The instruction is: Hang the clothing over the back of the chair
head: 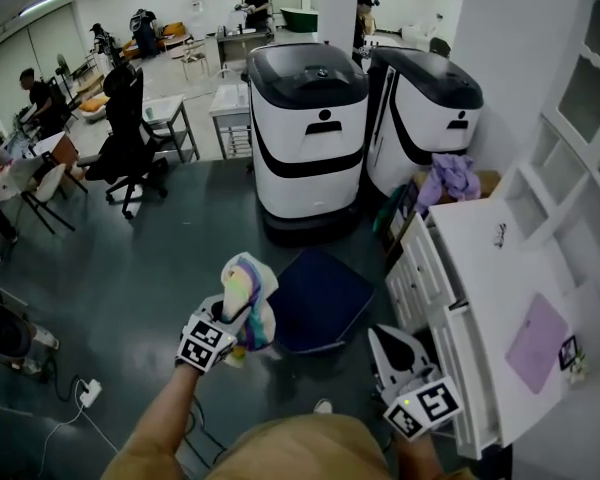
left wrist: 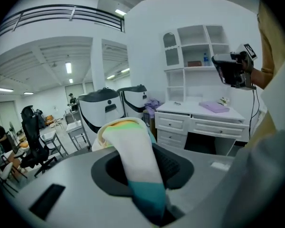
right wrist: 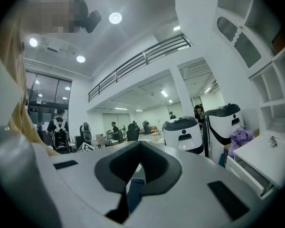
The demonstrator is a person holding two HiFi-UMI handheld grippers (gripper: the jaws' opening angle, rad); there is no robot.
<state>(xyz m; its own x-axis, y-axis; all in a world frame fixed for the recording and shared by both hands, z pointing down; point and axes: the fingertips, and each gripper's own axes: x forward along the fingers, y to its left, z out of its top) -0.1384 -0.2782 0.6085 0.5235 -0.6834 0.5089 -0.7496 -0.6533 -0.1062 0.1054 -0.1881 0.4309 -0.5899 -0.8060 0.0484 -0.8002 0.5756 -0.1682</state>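
My left gripper (head: 232, 320) is shut on a pastel rainbow piece of clothing (head: 248, 293), which bunches up above its jaws. In the left gripper view the clothing (left wrist: 133, 146) runs white, yellow and teal out between the jaws of the left gripper (left wrist: 152, 196). A dark blue chair seat (head: 320, 298) lies just right of the clothing, in front of the white desk (head: 480, 238); I cannot make out its back. My right gripper (head: 388, 343) hangs to the right of the seat, shut and holding nothing. In the right gripper view the right gripper (right wrist: 129, 196) shows only a thin slit.
Two tall white-and-black machines (head: 305, 118) stand behind the chair. A purple garment (head: 450, 176) lies in a box beside the desk. A purple sheet (head: 535, 340) rests on the desk top. A black office chair (head: 125, 138), tables and people are far left.
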